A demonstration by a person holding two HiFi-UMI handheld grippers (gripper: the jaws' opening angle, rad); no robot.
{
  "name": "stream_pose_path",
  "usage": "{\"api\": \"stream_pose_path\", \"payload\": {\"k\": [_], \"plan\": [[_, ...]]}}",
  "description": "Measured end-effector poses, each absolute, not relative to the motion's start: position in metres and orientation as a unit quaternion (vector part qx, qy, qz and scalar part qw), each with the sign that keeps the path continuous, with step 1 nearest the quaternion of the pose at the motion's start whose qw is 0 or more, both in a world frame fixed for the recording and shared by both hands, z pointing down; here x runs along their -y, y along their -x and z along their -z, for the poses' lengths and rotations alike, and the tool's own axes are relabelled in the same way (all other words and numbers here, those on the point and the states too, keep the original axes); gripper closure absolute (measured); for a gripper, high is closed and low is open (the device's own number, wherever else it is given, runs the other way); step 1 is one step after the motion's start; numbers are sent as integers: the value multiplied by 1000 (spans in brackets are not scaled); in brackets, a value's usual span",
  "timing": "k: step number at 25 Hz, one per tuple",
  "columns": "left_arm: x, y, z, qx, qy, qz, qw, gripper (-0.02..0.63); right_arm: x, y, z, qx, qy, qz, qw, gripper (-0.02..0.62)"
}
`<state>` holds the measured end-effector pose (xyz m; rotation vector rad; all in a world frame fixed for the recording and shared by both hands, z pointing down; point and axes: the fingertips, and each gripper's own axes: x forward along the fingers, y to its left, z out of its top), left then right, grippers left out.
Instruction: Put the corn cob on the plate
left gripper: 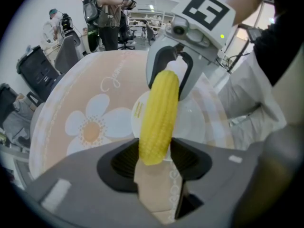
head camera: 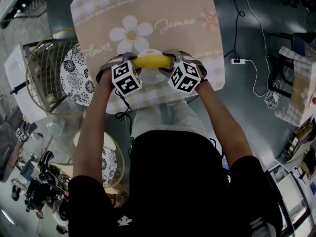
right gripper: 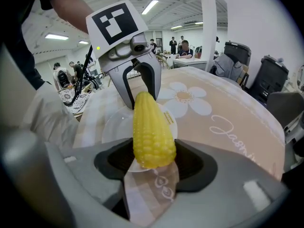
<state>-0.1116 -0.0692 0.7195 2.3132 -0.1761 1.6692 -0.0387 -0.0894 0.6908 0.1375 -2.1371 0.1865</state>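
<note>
Head view: one corn cob (head camera: 152,61) lies crosswise over one white plate (head camera: 154,76), near the person's edge of the surface (head camera: 148,14), which is covered by a beige cloth (head camera: 98,6) printed with a white flower (head camera: 129,33). The left claw (head camera: 135,61) has the cob's left end and the right claw (head camera: 170,59) its right end, so the cob spans the gap between the two.

Left gripper view: the left claw (left gripper: 154,158) is closed on the near tip of the cob (left gripper: 159,113), its dark pads (left gripper: 124,159) against either side. The cob runs straight away from it to the right claw (left gripper: 172,75), which clasps the far end. The plate (left gripper: 192,122) is right beneath; whether the cob touches it cannot be told.

Right gripper view: the right claw (right gripper: 152,163) grips the thick end of the cob (right gripper: 151,132) between its pads. The left claw (right gripper: 137,82) holds the far tip. The plate (right gripper: 114,127) shows under the cob.
</note>
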Motion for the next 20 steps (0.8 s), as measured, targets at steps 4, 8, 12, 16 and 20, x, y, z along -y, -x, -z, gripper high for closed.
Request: {"api": "stream_pose_path", "payload": {"k": [4,8,12,16,20], "plan": [[70,112,-721,70,-800,-580,134,380,90,38,-693,874,-57,-70,478,336],[71,110,-719,81,-807,-572,126,379,90,38,-694,873,-59,-66,479,334],[74,107,-715,96,-818,-555,119,377,88,38,-696,875,-59,-70,475,333],[72,109,-715,101,-822,-544,134,372,86,38,-694,877,-56,-78,471,319],[69,115,-711,108,-823,-538,150,350,83,37,-688,880,-51,-83,464,319]]}}
